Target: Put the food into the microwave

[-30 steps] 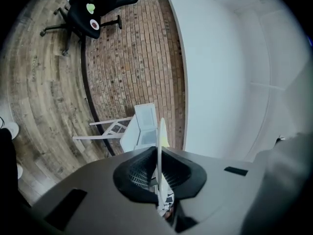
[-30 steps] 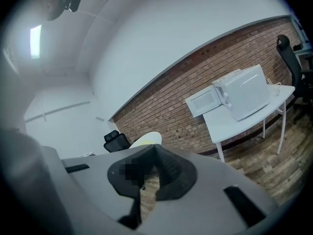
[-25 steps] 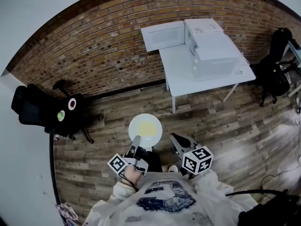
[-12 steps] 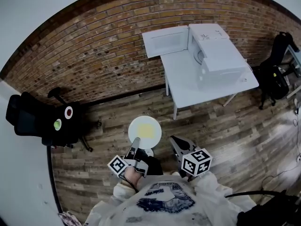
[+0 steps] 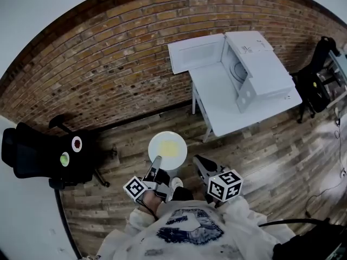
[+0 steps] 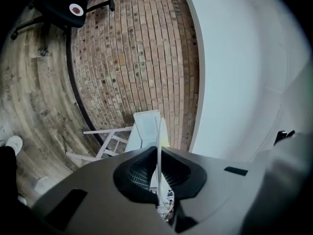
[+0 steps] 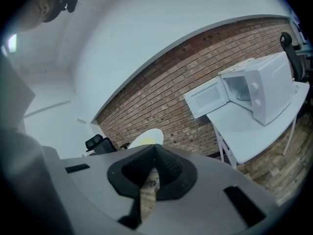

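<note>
In the head view the person walks toward the white table [image 5: 219,99] at the far right, and the microwave [image 5: 265,69] on it, its door [image 5: 196,53] swung wide open to the left, sits closer and more turned than a second ago, so the open cavity and its turntable now show. The left gripper [image 5: 156,162] pinches the near rim of the white plate [image 5: 162,157], which carries the yellow food [image 5: 169,148] level over the wooden floor, well short of the table. The plate keeps the same place ahead of the body as before, so the grip looks steady. The right gripper [image 5: 198,160] travels just right of the plate, carrying nothing. The black office chair [image 5: 38,156] has slid toward the left edge. In the left gripper view the plate stands edge-on between the jaws, which press on its rim, with the table beyond it against the brick wall. In the right gripper view the jaws are pressed together with nothing between them; the plate's far edge peeks above them, and the microwave is at the far right. By my reading this is the carry, with the placing in the cavity yet to come.
</note>
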The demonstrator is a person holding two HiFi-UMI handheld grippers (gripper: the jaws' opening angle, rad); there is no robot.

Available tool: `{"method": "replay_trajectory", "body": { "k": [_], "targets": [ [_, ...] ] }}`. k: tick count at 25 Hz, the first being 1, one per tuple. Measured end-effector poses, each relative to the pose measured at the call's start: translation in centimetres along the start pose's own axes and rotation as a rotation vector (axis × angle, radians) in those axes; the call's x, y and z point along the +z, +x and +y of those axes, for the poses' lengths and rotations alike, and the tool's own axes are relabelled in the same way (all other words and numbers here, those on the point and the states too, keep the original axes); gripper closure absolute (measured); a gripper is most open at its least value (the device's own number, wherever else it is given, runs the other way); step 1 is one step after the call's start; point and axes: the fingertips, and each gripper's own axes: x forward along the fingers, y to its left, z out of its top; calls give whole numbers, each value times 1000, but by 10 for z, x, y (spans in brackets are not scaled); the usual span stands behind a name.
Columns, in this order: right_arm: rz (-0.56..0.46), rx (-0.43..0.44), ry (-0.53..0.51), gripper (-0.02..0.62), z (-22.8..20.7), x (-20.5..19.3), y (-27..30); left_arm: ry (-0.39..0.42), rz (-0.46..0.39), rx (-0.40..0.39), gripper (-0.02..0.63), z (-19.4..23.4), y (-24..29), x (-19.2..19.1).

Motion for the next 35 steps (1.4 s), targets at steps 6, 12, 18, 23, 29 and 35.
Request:
{"method": "replay_trajectory", "body": {
  "k": [6,12,18,23,29,35],
  "targets": [
    [-19,-27,-3,581,15,18,57,16,55,5,581,4,22,54],
    [-19,-62,5,581,20,24,86,4,107,7,581,9,45,81],
    [-31,-143,43,581,-11,31,92,-8,166,15,581,20,80,80],
    [-41,-172,73,581,-43,47,111,-8,214,16,581,24,125,79],
    [-69,-179,78,581,-81,94,146,3,272,16,581,21,192,85],
    [-94,-210,98,581,-125,136,164,8,320,10,581,12,263,83]
  ]
}}
